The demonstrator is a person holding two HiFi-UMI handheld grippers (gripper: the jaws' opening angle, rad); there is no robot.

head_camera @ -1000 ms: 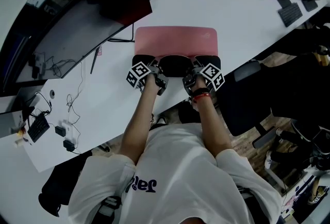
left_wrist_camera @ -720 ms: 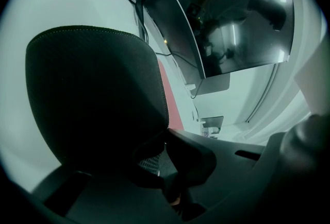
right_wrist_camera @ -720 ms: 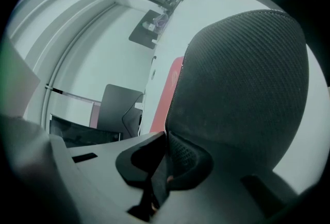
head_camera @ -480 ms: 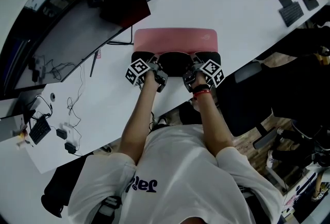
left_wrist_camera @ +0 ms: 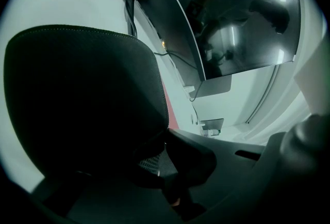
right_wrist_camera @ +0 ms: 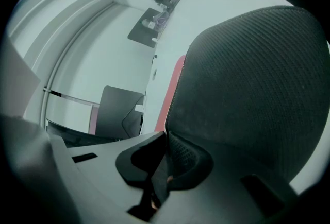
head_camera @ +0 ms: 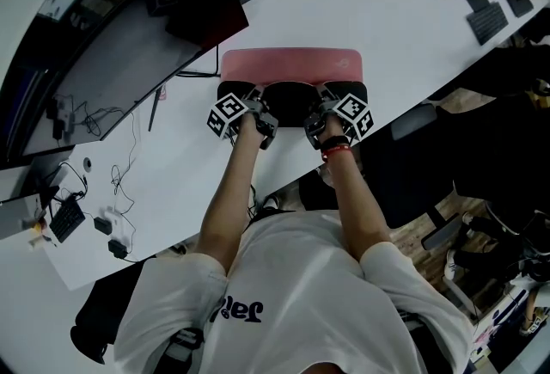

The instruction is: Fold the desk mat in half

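The desk mat (head_camera: 292, 64) is laid on the white table (head_camera: 404, 28). Its near edge, black underside up, is lifted over the pink face and pinched by the left gripper (head_camera: 259, 106) and right gripper (head_camera: 320, 106), one toward each end.

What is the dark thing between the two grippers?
It is the lifted near edge of the desk mat, with its black underside showing. It spans from the left gripper to the right gripper, both shut on it. The head view shows this.
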